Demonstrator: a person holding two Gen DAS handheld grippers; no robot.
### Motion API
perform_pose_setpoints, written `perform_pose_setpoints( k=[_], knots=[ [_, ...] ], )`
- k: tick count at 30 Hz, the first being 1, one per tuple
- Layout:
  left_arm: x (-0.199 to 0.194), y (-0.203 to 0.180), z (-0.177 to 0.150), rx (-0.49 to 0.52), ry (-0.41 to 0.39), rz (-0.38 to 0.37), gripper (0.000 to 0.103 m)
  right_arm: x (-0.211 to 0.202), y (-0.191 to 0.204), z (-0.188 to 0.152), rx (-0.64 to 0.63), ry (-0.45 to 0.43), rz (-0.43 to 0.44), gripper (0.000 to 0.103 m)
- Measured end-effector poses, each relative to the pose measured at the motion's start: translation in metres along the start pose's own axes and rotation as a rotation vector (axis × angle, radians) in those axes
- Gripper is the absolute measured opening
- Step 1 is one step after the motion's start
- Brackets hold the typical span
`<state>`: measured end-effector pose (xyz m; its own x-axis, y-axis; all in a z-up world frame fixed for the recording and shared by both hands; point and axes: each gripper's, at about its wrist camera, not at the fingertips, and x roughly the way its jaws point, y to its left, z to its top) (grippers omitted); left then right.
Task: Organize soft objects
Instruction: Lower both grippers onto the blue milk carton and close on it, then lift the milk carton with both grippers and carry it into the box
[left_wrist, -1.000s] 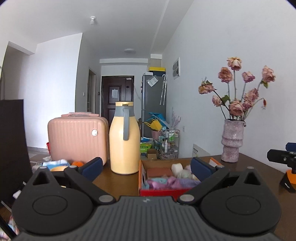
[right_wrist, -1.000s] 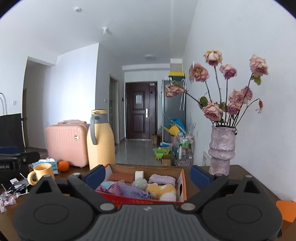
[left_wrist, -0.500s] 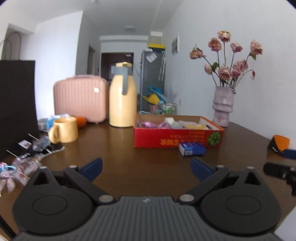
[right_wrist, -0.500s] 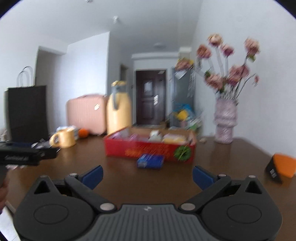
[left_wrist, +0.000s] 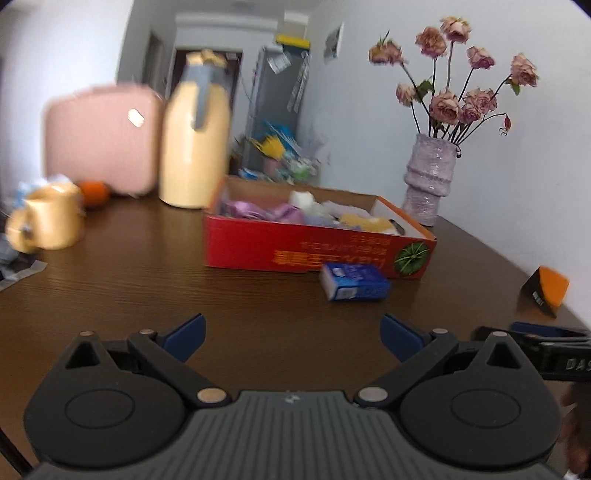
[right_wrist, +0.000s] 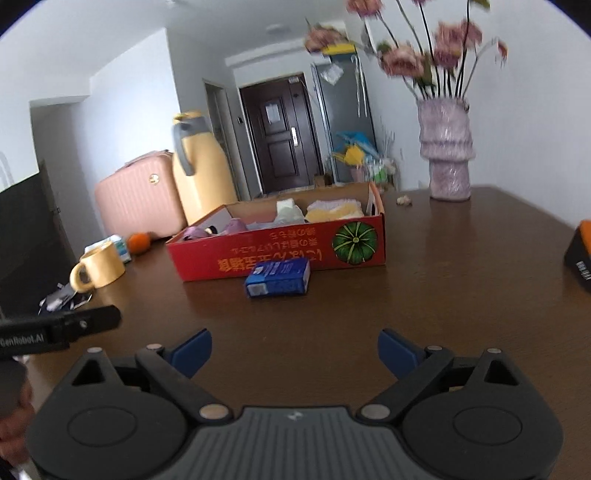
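A red cardboard box (left_wrist: 280, 251) (right_wrist: 295, 251) sits on the brown table and holds several soft items in purple, white and yellow (left_wrist: 295, 214) (right_wrist: 317, 212). A blue tissue pack (left_wrist: 354, 282) (right_wrist: 279, 277) lies on the table just in front of the box. My left gripper (left_wrist: 291, 332) is open and empty, low over the table, well short of the pack. My right gripper (right_wrist: 294, 349) is open and empty too, short of the pack. Each gripper's side shows at the edge of the other's view.
A yellow thermos jug (left_wrist: 195, 147) (right_wrist: 201, 173), a pink suitcase (left_wrist: 99, 144) (right_wrist: 140, 199), a yellow mug (left_wrist: 48, 221) (right_wrist: 99, 266) and an orange (right_wrist: 138, 243) stand at the left. A vase of dried roses (left_wrist: 428, 177) (right_wrist: 447, 147) stands at the right, an orange-black object (left_wrist: 546, 291) near the right edge.
Both grippers have drawn back from the box and dropped lower over the table. The blue tissue pack, unseen a second ago, lies in front of the box. Both stay open.
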<state>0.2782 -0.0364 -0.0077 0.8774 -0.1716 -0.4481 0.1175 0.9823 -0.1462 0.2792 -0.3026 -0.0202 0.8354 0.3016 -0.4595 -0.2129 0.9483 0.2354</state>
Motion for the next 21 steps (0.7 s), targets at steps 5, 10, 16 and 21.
perform_pose_setpoints(
  k=[5,10,16,21],
  knots=[
    [0.082,-0.007,0.033,-0.027,0.092,-0.069,0.073,0.064,-0.019,0.04,0.072,0.029,0.076,0.071],
    [0.148,-0.011,0.05,-0.095,0.199,-0.165,0.054,0.14,-0.032,0.068,0.129,0.121,0.101,0.032],
    [0.177,0.001,0.04,-0.211,0.241,-0.261,0.019,0.175,-0.039,0.062,0.193,0.174,0.178,0.03],
    [0.178,0.002,0.039,-0.221,0.242,-0.266,0.018,0.175,-0.039,0.057,0.208,0.17,0.182,0.028]
  ],
)
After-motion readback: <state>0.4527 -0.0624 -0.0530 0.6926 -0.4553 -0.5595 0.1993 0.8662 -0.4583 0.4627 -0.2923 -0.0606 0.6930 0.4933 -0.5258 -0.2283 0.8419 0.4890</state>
